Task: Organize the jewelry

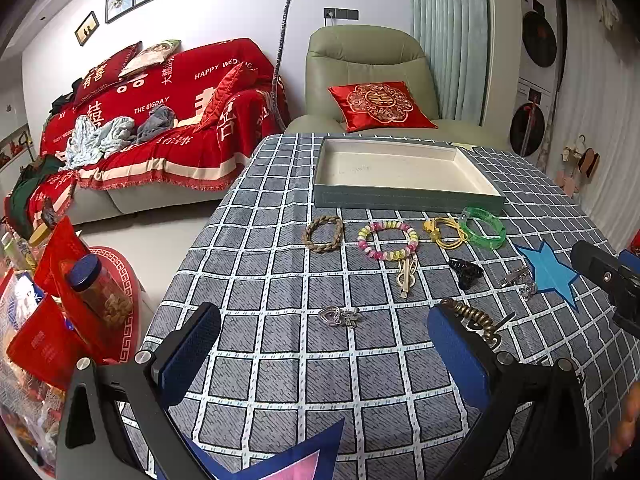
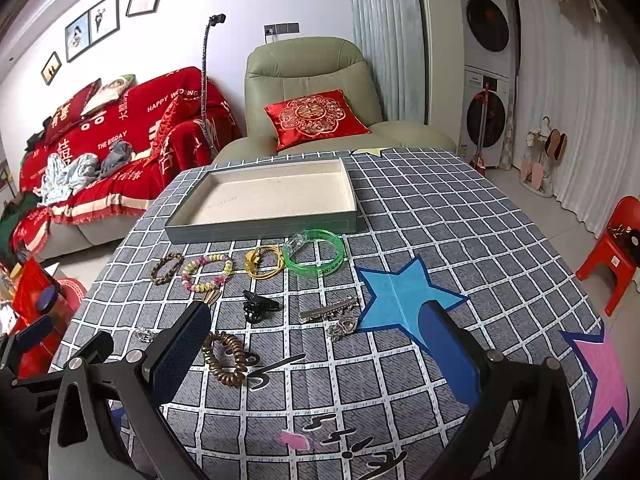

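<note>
An empty grey tray with a cream lining [image 1: 404, 197] [image 2: 264, 226] lies at the far side of the checked tablecloth. In front of it lie a braided brown bracelet [image 1: 324, 233] [image 2: 166, 268], a pastel bead bracelet [image 1: 387, 240] [image 2: 207, 272], a yellow hair tie [image 1: 446, 232] [image 2: 263, 266] and a green bangle [image 1: 482, 227] [image 2: 314, 254]. Nearer lie a gold clip [image 1: 407, 276], a black claw clip [image 1: 465, 272] [image 2: 258, 305], a silver clip [image 2: 328, 309], a heart brooch [image 1: 338, 316] and a bronze coil tie [image 1: 474, 316] [image 2: 225, 358]. My left gripper [image 1: 324, 354] and right gripper [image 2: 316, 354] are open and empty above the cloth.
A blue star patch [image 2: 400, 300] and a pink star patch [image 2: 604, 380] lie on the cloth. A green armchair with a red cushion [image 2: 316, 120] stands behind the table. A red-covered sofa [image 1: 160, 120] is at the left, a red stool [image 2: 616, 248] at the right.
</note>
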The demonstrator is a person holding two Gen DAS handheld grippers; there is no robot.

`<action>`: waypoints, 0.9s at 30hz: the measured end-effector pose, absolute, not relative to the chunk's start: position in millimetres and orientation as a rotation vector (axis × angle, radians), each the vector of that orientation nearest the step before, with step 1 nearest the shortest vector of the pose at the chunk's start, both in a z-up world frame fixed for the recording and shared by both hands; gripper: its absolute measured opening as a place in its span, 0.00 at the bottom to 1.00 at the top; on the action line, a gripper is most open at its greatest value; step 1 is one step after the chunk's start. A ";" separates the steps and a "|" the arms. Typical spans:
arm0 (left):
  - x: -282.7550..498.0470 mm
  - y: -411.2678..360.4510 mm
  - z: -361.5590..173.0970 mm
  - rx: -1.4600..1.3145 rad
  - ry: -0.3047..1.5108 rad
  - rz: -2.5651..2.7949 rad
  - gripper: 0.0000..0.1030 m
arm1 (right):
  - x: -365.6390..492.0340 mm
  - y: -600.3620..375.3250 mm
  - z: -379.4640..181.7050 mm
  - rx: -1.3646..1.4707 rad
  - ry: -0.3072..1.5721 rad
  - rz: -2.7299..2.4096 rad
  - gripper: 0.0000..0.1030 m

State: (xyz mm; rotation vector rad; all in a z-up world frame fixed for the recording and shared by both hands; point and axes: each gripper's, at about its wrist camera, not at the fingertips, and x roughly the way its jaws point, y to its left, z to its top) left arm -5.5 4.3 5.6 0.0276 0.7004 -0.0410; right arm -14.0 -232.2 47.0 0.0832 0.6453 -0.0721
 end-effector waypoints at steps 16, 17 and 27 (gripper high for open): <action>-5.4 5.2 3.9 0.022 0.704 -0.038 1.00 | -13.7 -231.9 47.2 0.085 0.645 -0.072 1.00; -5.4 5.3 4.0 0.023 0.704 -0.038 1.00 | -13.8 -232.2 46.8 0.086 0.645 -0.072 1.00; -5.3 5.1 3.9 0.023 0.703 -0.039 1.00 | -14.0 -231.0 47.5 0.086 0.644 -0.072 1.00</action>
